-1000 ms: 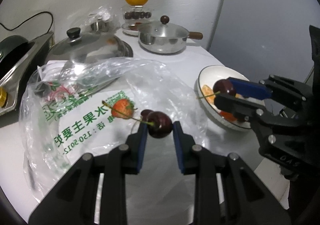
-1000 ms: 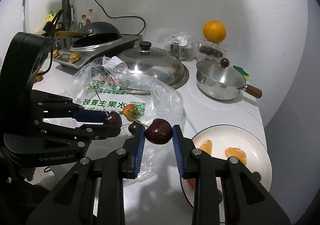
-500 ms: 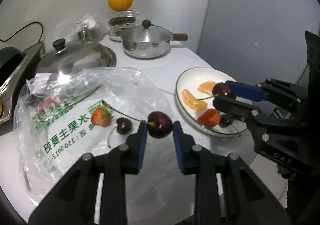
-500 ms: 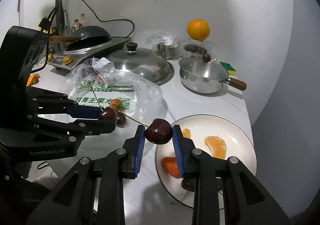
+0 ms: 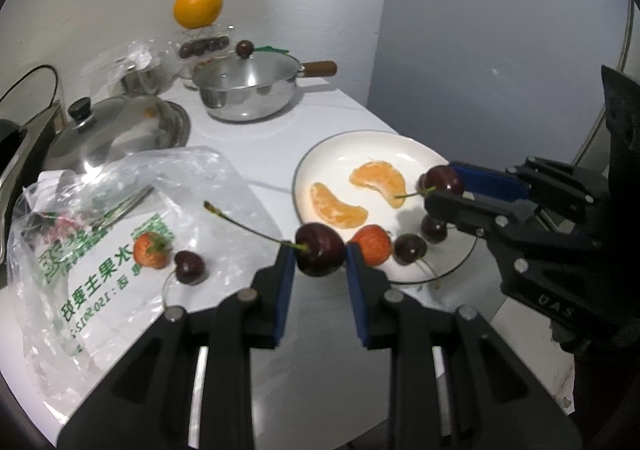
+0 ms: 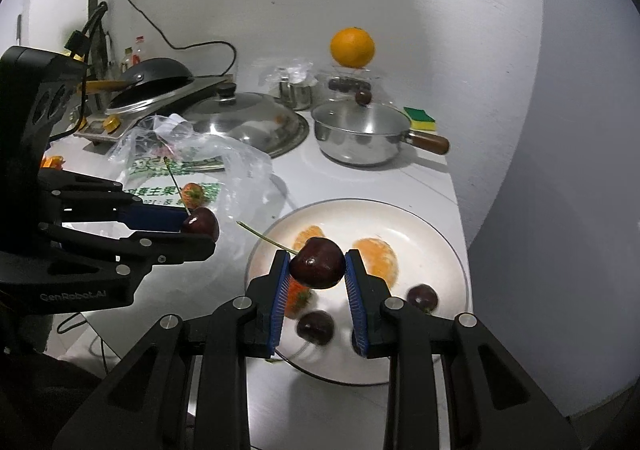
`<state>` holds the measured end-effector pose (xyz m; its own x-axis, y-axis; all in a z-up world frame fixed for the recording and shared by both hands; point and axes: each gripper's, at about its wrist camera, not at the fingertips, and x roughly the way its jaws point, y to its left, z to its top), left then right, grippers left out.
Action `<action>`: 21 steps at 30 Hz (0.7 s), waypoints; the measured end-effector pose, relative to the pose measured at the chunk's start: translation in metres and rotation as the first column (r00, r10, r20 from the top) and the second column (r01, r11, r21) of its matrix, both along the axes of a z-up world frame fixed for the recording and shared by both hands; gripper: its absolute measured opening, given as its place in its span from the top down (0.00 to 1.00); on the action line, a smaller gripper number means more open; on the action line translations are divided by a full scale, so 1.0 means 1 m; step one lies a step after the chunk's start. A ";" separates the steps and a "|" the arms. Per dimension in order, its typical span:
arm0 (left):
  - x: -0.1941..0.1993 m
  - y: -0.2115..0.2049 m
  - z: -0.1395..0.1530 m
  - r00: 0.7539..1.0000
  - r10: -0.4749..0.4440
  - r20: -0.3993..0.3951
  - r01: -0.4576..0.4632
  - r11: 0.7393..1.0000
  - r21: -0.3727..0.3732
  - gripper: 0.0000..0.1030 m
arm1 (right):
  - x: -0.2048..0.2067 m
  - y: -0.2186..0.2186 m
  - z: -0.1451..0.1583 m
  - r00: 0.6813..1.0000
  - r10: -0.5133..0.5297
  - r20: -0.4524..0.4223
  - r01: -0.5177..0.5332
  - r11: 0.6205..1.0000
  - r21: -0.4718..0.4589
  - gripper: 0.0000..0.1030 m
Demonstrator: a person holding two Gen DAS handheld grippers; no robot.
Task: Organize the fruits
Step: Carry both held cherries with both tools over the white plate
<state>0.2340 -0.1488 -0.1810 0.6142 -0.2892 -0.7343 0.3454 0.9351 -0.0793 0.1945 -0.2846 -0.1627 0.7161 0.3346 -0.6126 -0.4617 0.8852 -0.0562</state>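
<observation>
My left gripper (image 5: pixel 319 259) is shut on a dark cherry (image 5: pixel 319 254) with a long stem, held just left of the white plate (image 5: pixel 384 138). My right gripper (image 6: pixel 316 265) is shut on another dark cherry (image 6: pixel 317 268), held above the plate (image 6: pixel 448 250). The plate holds two orange segments (image 5: pixel 378 181), a strawberry (image 5: pixel 372 245) and two cherries (image 5: pixel 409 248). On the clear plastic bag (image 5: pixel 120 210) lie a strawberry (image 5: pixel 151 250) and a cherry (image 5: pixel 189 267). The right gripper shows in the left wrist view (image 5: pixel 444 186), the left gripper in the right wrist view (image 6: pixel 200 224).
A steel saucepan with lid (image 5: pixel 246 94) and a large domed lid (image 5: pixel 120 126) stand behind. An orange (image 5: pixel 197 11) sits on a clear box of cherries (image 5: pixel 204 46) by the wall. A stove with a black pan (image 6: pixel 152 78) is far left. The counter edge runs right of the plate.
Both grippers have moved right toward the plate with their cherries; the right gripper's cherry now hangs over the plate, and the left one is close to its left rim.
</observation>
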 end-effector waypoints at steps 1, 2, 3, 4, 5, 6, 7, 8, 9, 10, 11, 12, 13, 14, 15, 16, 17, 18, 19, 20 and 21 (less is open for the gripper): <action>0.001 -0.003 -0.001 1.000 -0.006 -0.002 0.006 1.000 0.002 0.74 | 0.000 -0.002 -0.001 1.000 -0.003 -0.001 0.003 1.000 0.001 0.71; 0.001 -0.006 -0.001 1.000 -0.010 -0.003 0.010 1.000 0.003 0.74 | 0.001 -0.006 -0.002 1.000 -0.008 -0.003 0.008 1.000 0.002 0.71; 0.001 -0.009 -0.002 1.000 -0.015 -0.004 0.015 1.000 0.006 0.74 | 0.001 -0.009 -0.003 1.000 -0.012 -0.005 0.012 1.000 0.004 0.71; 0.003 -0.013 -0.002 1.000 -0.019 -0.006 0.019 1.000 0.007 0.74 | 0.001 -0.012 -0.003 1.000 -0.015 -0.007 0.015 1.000 0.006 0.71; 0.004 -0.016 -0.002 1.000 -0.022 -0.007 0.022 1.000 0.008 0.74 | 0.001 -0.015 -0.004 1.000 -0.019 -0.008 0.019 1.000 0.008 0.71; 0.005 -0.019 -0.003 1.000 -0.025 -0.008 0.025 1.000 0.010 0.74 | 0.001 -0.018 -0.005 1.000 -0.021 -0.010 0.021 1.000 0.011 0.71; 0.005 -0.022 -0.003 1.000 -0.027 -0.010 0.027 1.000 0.012 0.74 | 0.002 -0.020 -0.006 1.000 -0.023 -0.011 0.023 1.000 0.012 0.71; 0.006 -0.025 -0.004 0.999 -0.029 -0.012 0.030 0.999 0.014 0.74 | 0.002 -0.022 -0.006 1.000 -0.025 -0.012 0.025 1.000 0.014 0.71; 0.007 -0.028 -0.005 0.999 -0.034 -0.013 0.034 0.999 0.013 0.74 | 0.003 -0.024 -0.007 1.000 -0.027 -0.013 0.027 1.000 0.016 0.71; 0.008 -0.031 -0.005 0.999 -0.038 -0.014 0.038 0.999 0.013 0.74 | 0.003 -0.026 -0.007 0.999 -0.029 -0.015 0.029 0.999 0.017 0.71; 0.009 -0.033 -0.006 0.999 -0.040 -0.016 0.040 0.999 0.014 0.74 | 0.004 -0.029 -0.008 0.999 -0.031 -0.016 0.031 0.999 0.019 0.71; 0.011 -0.036 -0.008 0.999 -0.044 -0.020 0.044 0.999 0.016 0.74 | 0.005 -0.031 -0.009 0.999 -0.033 -0.018 0.033 0.999 0.021 0.71; 0.012 -0.039 -0.009 0.999 -0.046 -0.023 0.047 0.999 0.017 0.74 | 0.006 -0.033 -0.010 0.999 -0.034 -0.019 0.035 0.999 0.022 0.71; 0.013 -0.041 -0.010 0.999 -0.048 -0.026 0.049 0.999 0.018 0.74 | 0.007 -0.036 -0.011 0.999 -0.036 -0.022 0.037 0.999 0.024 0.71; 0.015 -0.044 -0.011 0.998 -0.051 -0.028 0.052 0.998 0.019 0.74 | 0.007 -0.037 -0.011 0.999 -0.037 -0.023 0.038 0.999 0.024 0.71; 0.015 -0.047 -0.012 0.998 -0.056 -0.030 0.057 0.998 0.019 0.74 | 0.008 -0.040 -0.012 0.999 -0.040 -0.025 0.040 0.999 0.025 0.71; 0.017 -0.050 -0.013 0.998 -0.060 -0.032 0.061 0.998 0.019 0.74 | 0.009 -0.042 -0.014 0.999 -0.041 -0.027 0.042 0.999 0.026 0.71; 0.018 -0.052 -0.014 0.997 -0.063 -0.032 0.064 0.998 0.020 0.74 | 0.009 -0.045 -0.015 0.999 -0.044 -0.030 0.044 0.999 0.027 0.71; 0.019 -0.054 -0.014 0.997 -0.068 -0.033 0.068 0.997 0.021 0.74 | 0.010 -0.047 -0.016 0.998 -0.045 -0.032 0.046 0.999 0.028 0.71; 0.020 -0.056 -0.015 0.997 -0.071 -0.034 0.072 0.997 0.021 0.74 | 0.011 -0.049 -0.017 0.998 -0.048 -0.035 0.049 0.998 0.030 0.71; 0.022 -0.059 -0.015 0.997 -0.075 -0.034 0.076 0.997 0.022 0.74 | 0.012 -0.052 -0.018 0.998 -0.050 -0.037 0.051 0.998 0.031 0.71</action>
